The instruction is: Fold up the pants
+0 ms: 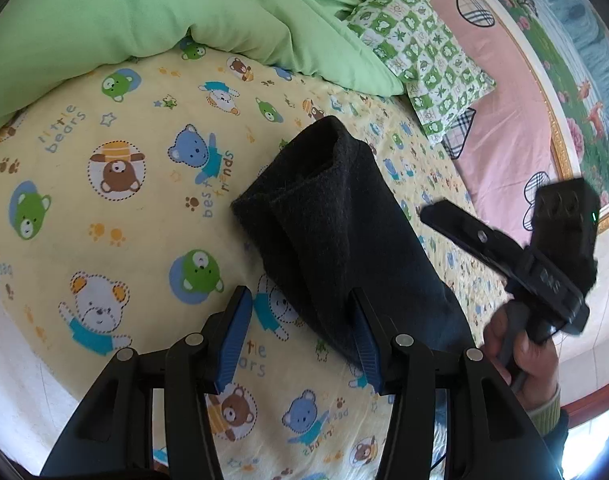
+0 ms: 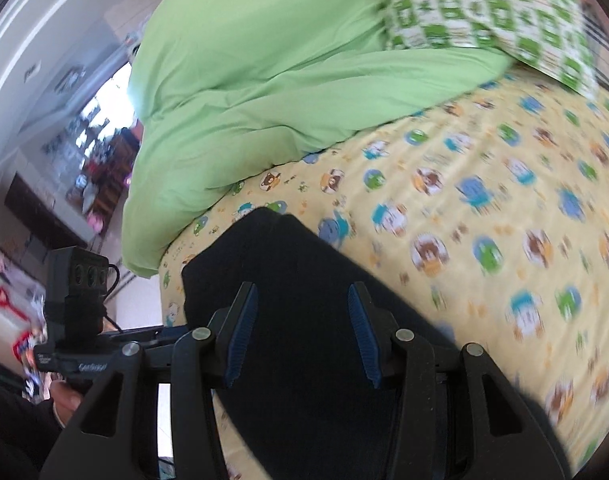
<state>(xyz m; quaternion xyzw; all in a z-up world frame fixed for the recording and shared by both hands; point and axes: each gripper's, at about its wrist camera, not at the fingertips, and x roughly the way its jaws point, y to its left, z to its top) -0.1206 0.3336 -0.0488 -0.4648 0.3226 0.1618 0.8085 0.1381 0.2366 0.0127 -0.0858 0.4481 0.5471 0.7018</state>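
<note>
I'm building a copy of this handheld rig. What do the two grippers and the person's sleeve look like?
Both the left gripper and the right gripper are black plastic with silver pivot pins and two fingers faced with ribbed blue pads. Each carries a boxy black camera block on top, cabled, with white lettering on the body. The right hand shows a ribbed yellow-green cuff under a dark sleeve.
</note>
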